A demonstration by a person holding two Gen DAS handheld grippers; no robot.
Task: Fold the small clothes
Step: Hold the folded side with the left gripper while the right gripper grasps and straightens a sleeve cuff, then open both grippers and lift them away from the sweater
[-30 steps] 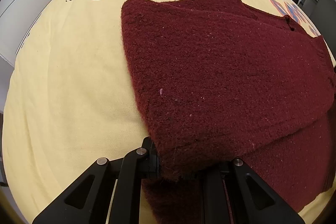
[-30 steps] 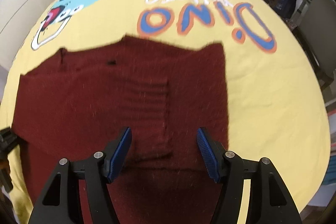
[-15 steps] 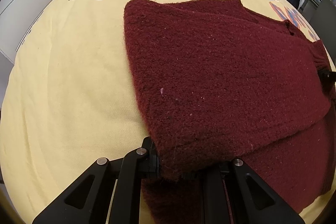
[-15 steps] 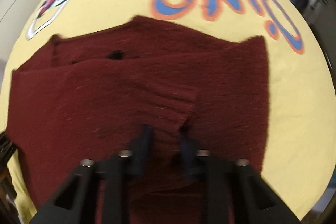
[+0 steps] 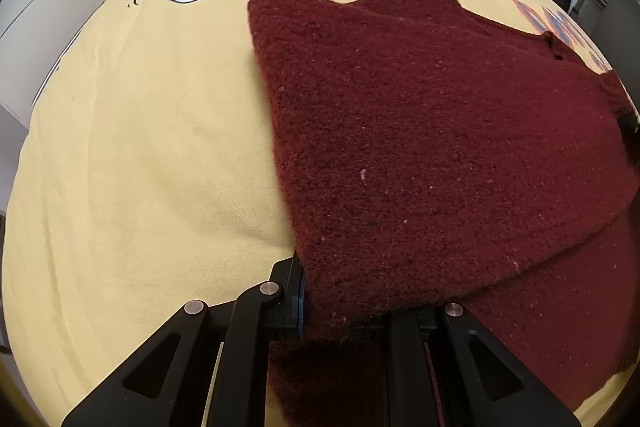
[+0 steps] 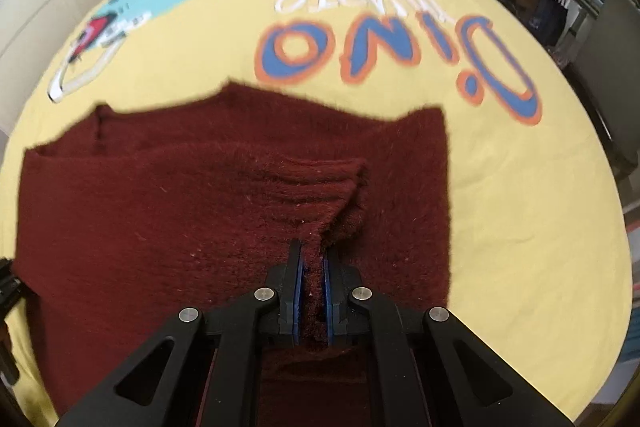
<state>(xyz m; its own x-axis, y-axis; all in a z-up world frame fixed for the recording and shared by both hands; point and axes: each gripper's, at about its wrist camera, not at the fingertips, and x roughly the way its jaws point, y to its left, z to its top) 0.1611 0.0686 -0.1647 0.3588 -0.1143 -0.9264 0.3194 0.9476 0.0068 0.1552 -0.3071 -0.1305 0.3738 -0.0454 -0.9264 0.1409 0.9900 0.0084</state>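
Bed [image 6: 520, 207] with a yellow dino-print cover carries everything. The dark red knit sweater [image 6: 160, 207] lies across its near half, already partly folded: in the left wrist view one layer [image 5: 420, 147] is doubled over another that shows underneath at lower right.

Step in hand, as I read it: mid-fold, with both near-edge grip points secured and the lift-and-carry of that edge not yet begun.

Left gripper [image 5: 340, 311]: jaws closed on the near corner of the folded layer. The cloth drapes over the tips, so the pads are mostly hidden, but the fabric is clearly pinched and tented up from there. Pointing steeply down at the bed.

Right gripper [image 6: 314, 287]: jaws have just been closing and now clamp a ridge of knit between the blue pads [image 6: 298, 291]. The ribbed section [image 6: 320, 183] bunches up just ahead of the tips. Same steep downward pitch as the left one.

Next move, my call: raise both grippers together and carry the near edge toward the far edge by the DINO lettering [image 6: 380, 55], keeping them level with each other so the fold line stays straight.

Risks: the right pinch is a narrow gather rather than a clean hem, so it may drag only the top layer or skew the fold. Thick knit, should hold fine in the pads.
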